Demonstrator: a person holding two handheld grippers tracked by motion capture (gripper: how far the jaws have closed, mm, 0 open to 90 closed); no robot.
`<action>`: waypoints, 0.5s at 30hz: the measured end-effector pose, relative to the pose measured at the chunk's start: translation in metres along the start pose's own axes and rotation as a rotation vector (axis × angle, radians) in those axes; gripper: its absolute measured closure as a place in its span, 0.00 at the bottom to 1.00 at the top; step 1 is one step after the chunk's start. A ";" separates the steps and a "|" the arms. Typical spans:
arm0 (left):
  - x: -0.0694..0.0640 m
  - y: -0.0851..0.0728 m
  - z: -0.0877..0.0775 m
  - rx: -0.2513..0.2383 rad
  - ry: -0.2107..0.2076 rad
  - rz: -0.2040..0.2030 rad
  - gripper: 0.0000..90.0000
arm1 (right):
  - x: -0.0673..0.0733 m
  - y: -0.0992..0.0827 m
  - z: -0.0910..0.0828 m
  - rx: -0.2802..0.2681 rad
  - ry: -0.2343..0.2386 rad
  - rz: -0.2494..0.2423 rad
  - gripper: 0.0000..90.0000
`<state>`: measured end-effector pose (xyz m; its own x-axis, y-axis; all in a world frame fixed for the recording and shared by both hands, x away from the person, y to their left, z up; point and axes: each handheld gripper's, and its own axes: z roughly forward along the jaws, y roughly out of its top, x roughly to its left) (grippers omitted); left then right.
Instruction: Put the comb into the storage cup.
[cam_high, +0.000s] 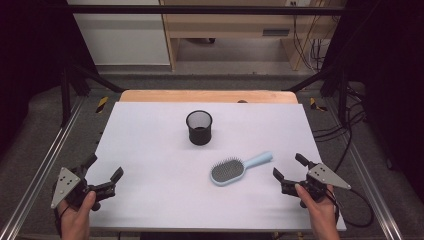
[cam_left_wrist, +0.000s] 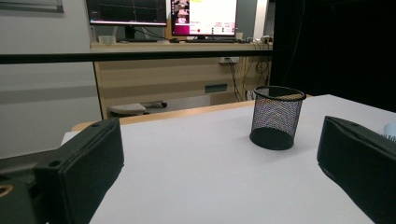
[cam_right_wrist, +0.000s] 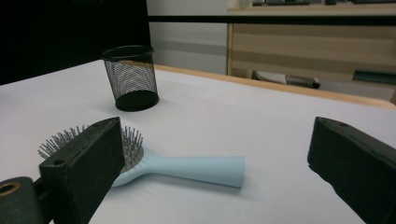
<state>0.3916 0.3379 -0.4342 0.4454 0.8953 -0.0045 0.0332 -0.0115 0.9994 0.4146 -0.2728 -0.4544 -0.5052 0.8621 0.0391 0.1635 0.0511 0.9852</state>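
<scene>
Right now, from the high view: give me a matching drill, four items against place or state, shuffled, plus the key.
Column 1:
1. mesh cup
2. hairbrush
3. left gripper
4. right gripper

Column 2:
A. lying flat, bristles up, handle pointing to the far right
B. near right corner, jaws open, nothing between them
C. upright at mid-table, farther back
D. near left corner, jaws open, nothing between them

Pairs: 1-C, 2-A, 3-D, 4-B
</scene>
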 end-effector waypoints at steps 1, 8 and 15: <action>0.000 0.000 0.000 0.001 0.001 -0.001 0.01 | 0.000 0.000 0.001 0.004 -0.004 0.005 0.04; -0.001 -0.001 0.001 0.008 -0.004 -0.001 0.01 | 0.001 -0.002 0.002 0.033 -0.016 0.006 0.07; 0.000 -0.001 -0.004 0.009 0.014 -0.004 0.01 | 0.006 0.011 0.003 0.017 0.011 0.044 0.12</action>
<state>0.3882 0.3391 -0.4355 0.4326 0.9016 -0.0084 0.0433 -0.0115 0.9990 0.4164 -0.2658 -0.4442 -0.5062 0.8583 0.0842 0.2005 0.0222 0.9794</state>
